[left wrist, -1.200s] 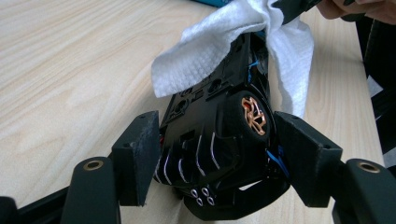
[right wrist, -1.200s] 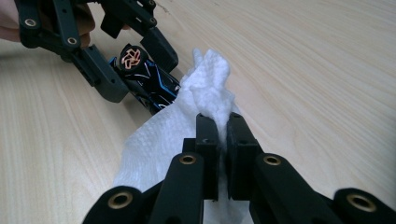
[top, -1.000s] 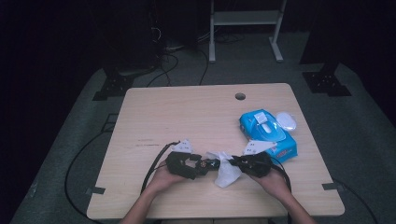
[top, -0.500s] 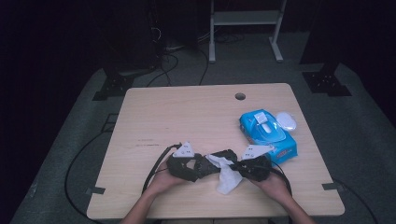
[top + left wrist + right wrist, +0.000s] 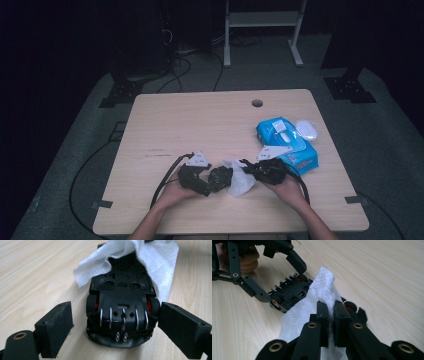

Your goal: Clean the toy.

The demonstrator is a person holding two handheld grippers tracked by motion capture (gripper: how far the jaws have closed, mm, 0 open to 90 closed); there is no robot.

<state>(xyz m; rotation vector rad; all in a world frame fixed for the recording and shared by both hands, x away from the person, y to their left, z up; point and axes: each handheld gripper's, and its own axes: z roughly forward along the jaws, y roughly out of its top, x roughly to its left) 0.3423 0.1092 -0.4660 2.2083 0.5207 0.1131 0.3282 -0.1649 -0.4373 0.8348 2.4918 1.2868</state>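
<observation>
Pinching a white wipe (image 5: pixel 322 290), the right gripper (image 5: pixel 331 308) has its two black fingers (image 5: pixel 323 315) pressed together on a fold of the sheet, which stands up in a peak above the tips and spreads down to the bench (image 5: pixel 387 270) on the near side. Under the sheet's far edge lies a black toy car (image 5: pixel 289 293), belly up, with red showing at its wheels.

Across from it, the left gripper (image 5: pixel 115 322) has just been opening its fingers (image 5: pixel 56 327). They now stand wide on either side of the car (image 5: pixel 122 315). One pad sits clear of the car with bench showing between, and the other lies just beside the wheel; whether it touches cannot be told. The car rests upside down on the wood, its underside with silver contact strips and small screws facing up, and the wipe (image 5: pixel 155 262) is draped over its far end.

From above, both grippers meet near the front edge of the bench (image 5: pixel 200 120), the left gripper (image 5: pixel 212 178) to one side, the right gripper (image 5: pixel 248 170) to the other, with the car (image 5: pixel 220 177) and the crumpled wipe (image 5: pixel 240 182) between them. A hand (image 5: pixel 172 192) holds the left tool, another hand (image 5: pixel 290 187) the right.

Farther right on the bench sits a blue pack of wipes (image 5: pixel 287 145), its lid (image 5: pixel 306 129) flipped open at the back.
</observation>
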